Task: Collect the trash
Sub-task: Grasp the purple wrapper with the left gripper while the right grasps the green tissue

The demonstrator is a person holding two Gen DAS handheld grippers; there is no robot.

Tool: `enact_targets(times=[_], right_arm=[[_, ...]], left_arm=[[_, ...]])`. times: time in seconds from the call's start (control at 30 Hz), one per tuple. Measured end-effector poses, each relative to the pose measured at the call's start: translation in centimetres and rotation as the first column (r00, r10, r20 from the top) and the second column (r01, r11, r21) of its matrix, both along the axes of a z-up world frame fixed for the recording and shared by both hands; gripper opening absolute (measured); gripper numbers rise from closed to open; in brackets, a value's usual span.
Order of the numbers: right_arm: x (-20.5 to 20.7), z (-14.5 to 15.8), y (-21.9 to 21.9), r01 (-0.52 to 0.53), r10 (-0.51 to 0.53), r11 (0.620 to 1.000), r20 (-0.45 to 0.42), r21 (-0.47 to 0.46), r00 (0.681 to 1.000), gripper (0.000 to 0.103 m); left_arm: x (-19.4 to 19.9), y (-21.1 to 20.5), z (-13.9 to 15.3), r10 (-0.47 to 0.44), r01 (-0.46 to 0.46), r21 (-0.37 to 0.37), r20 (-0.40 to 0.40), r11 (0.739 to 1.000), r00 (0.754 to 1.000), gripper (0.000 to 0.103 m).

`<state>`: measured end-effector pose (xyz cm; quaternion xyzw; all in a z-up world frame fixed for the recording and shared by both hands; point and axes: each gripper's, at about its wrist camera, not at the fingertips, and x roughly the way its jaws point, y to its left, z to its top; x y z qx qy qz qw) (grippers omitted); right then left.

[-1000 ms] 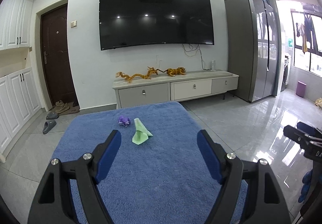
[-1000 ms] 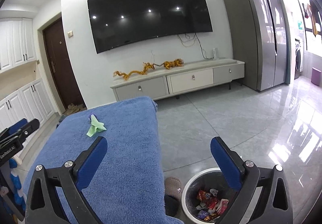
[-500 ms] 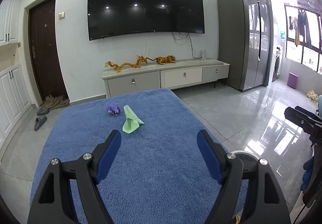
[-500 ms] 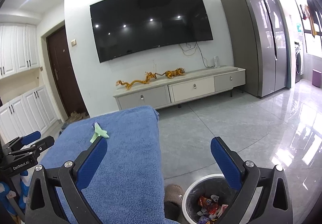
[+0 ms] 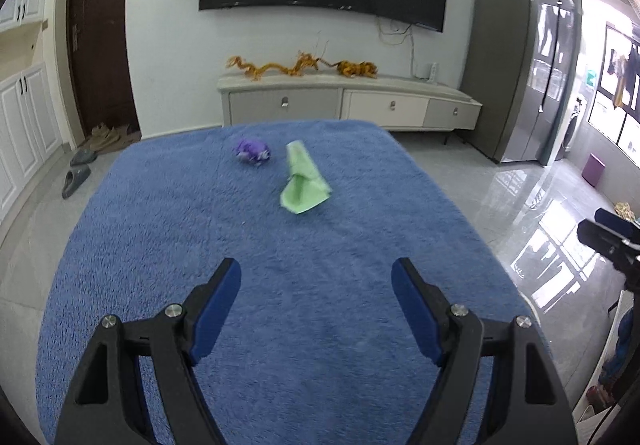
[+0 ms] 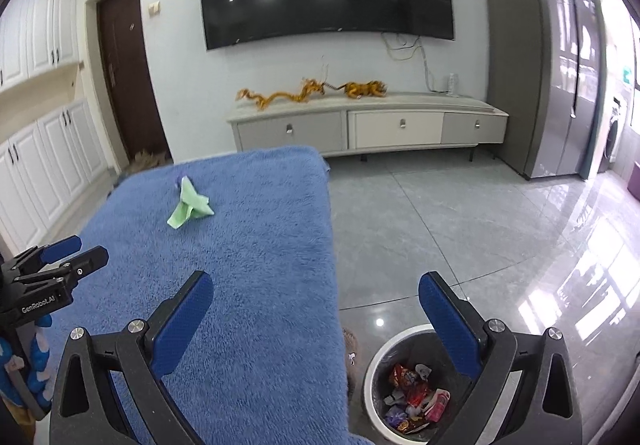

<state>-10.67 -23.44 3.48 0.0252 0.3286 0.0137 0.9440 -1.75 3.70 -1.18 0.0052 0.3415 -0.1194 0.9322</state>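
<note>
A crumpled green paper and a small purple wrapper lie on the far half of a blue towel-covered table. My left gripper is open and empty, above the near part of the table, well short of both scraps. My right gripper is open and empty, over the table's right edge and a white-rimmed trash bin on the floor that holds several wrappers. The green paper also shows in the right wrist view; the purple wrapper is mostly hidden behind it. The left gripper shows there at the left edge.
A TV console with golden dragon figures stands against the far wall under a large TV. A grey refrigerator is at the right. Slippers lie by the door at the left. Grey tile floor surrounds the table.
Both grippers tilted down and moved forward over the table; the green paper and purple wrapper look closer. Both stayed open, and the scraps have not moved.
</note>
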Motion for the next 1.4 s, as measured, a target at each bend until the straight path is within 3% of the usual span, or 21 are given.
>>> enact_targets(times=[0.2,0.5,0.7,0.9,1.1,1.17,1.23,1.4], right_arm=[[5.8,0.1,2.9,-0.076,0.077,0.997,-0.032,0.027,0.997,0.103],[14.6,-2.7,9.1,-0.254,0.261,0.964,-0.083,0.078,0.962,0.102],[20.0,-5.9,12.4,-0.327,0.345,0.932,-0.108,0.156,0.932,0.098],[23.4,-8.0,13.8,-0.359,0.393,0.905,-0.130,0.227,0.910,0.094],[25.8,-10.1,14.7,-0.365,0.419,0.888,-0.163,0.279,0.893,0.080],[26.0,-10.8,14.6,-0.361,0.425,0.882,-0.178,0.304,0.888,0.069],[26.1,-11.1,14.2,-0.362,0.435,0.872,-0.184,0.329,0.882,0.057],[24.1,-10.1,13.3,-0.379,0.445,0.867,-0.158,0.325,0.882,0.046]], left_arm=[[4.9,4.2,-2.0,0.041,-0.045,-0.036,-0.104,0.998,0.994,0.077],[14.3,8.3,-2.1,0.067,-0.084,-0.115,-0.143,0.990,0.987,0.077],[22.3,7.1,-2.2,0.061,-0.088,-0.173,-0.152,0.981,0.986,0.077],[28.2,5.2,-4.8,0.061,-0.098,-0.172,-0.211,0.980,0.976,0.077],[30.3,3.8,-7.1,0.042,-0.079,-0.140,-0.248,0.987,0.968,0.074],[30.2,3.4,-7.5,0.025,-0.062,-0.141,-0.254,0.988,0.967,0.053],[29.7,3.4,-7.7,0.012,-0.056,-0.167,-0.255,0.984,0.967,0.053],[26.6,3.7,-6.5,-0.008,-0.032,-0.173,-0.226,0.984,0.974,0.051]])
